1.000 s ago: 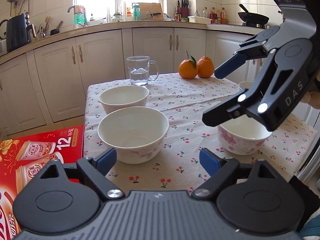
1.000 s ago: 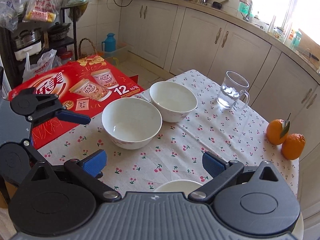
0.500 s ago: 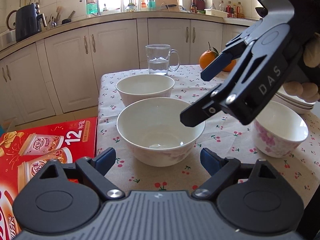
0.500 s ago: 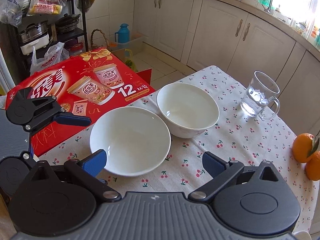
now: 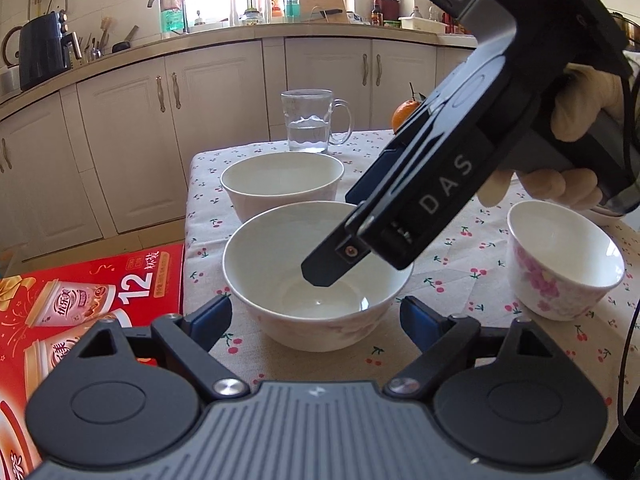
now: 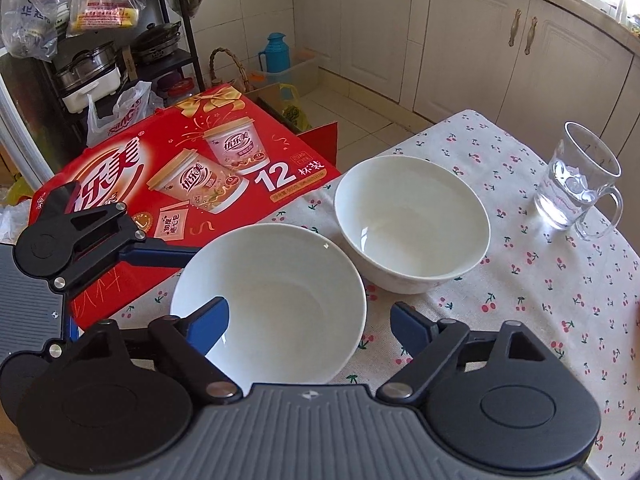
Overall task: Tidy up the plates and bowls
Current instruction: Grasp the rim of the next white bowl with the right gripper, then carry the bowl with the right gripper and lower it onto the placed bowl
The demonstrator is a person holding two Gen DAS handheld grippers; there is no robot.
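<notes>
Left gripper (image 5: pixel 316 320): black linkages, silver screws, blue finger pads, ribbed grey body behind the jaws. Right gripper (image 6: pixel 310 322): identical, marked "DAS" on its side.

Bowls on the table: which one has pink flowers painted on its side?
The small bowl at the right edge of the left wrist view, standing alone. The two larger bowls, the near one and the far one, look almost plain white.
</notes>
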